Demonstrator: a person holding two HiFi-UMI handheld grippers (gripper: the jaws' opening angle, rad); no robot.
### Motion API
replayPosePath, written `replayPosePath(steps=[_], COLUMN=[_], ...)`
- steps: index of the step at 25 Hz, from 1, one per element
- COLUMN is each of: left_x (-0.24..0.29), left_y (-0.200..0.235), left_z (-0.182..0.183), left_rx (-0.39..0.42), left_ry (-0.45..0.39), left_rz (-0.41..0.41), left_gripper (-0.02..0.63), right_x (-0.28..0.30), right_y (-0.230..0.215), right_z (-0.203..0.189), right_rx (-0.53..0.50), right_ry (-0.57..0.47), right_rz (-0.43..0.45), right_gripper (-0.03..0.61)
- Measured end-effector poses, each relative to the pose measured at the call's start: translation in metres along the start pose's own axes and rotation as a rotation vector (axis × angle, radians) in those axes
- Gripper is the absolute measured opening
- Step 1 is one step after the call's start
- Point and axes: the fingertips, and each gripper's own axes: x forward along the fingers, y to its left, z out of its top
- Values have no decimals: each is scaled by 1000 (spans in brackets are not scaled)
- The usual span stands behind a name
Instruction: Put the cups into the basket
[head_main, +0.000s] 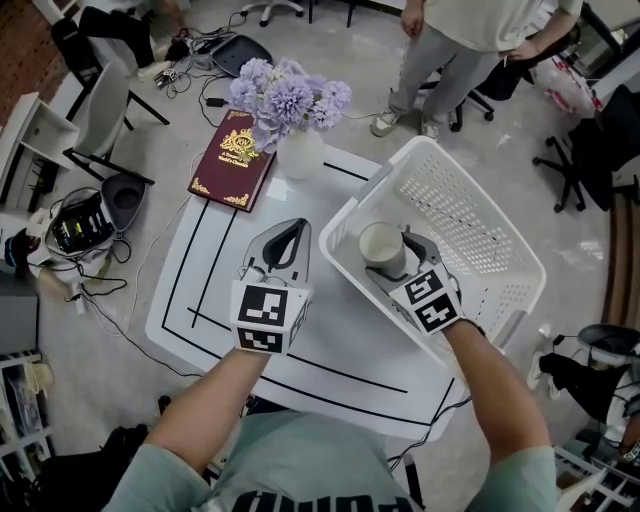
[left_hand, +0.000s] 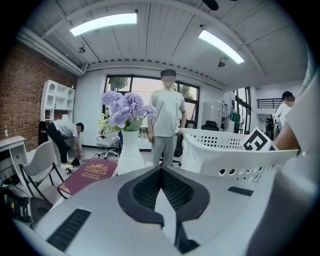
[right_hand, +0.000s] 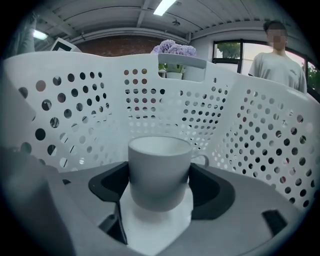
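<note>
1. White cup (head_main: 381, 245), sitting upright, is clamped between the jaws of the right gripper (head_main: 403, 262). Its little handle pokes out past one jaw.
2. The cup is down inside the white basket (head_main: 470, 215), with holey plastic walls on every side in the right gripper view. Can't tell whether its bottom is actually touching the basket floor.
3. The basket sits at the right end of the tabletop (head_main: 330, 350), which is white with black lines across it.
4. The left gripper (head_main: 292, 230) hovers over the tabletop just beside the basket's left wall. Its jaws are pressed together with nothing between them.
5. Farther back there's a white vase (head_main: 300, 155) with purple flowers (head_main: 285, 95), and a maroon book (head_main: 232, 160) lies flat just to its left.
6. Someone (head_main: 450, 50) in light clothes is standing on the floor beyond the basket.
</note>
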Motion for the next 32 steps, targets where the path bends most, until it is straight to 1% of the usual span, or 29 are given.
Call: replayPosePath(steps=[10, 18, 24, 32], left_x=[-4, -10, -16, -29], left_y=[-4, -6, -10, -16], left_z=[-2, -1, 6, 16], left_rx=[0, 11, 25, 65], left_ry=[5, 5, -4, -19], left_rz=[-8, -5, -5, 4], left_gripper=[3, 3, 4, 3], right_x=[-2, -11, -31, -69], right_y=[2, 2, -5, -12], right_z=[-21, -21, -11, 22], right_rx=[2, -10, 1, 24], right_ry=[89, 114, 80, -27], right_rz=[6, 25, 4, -38], right_gripper=[373, 373, 371, 371])
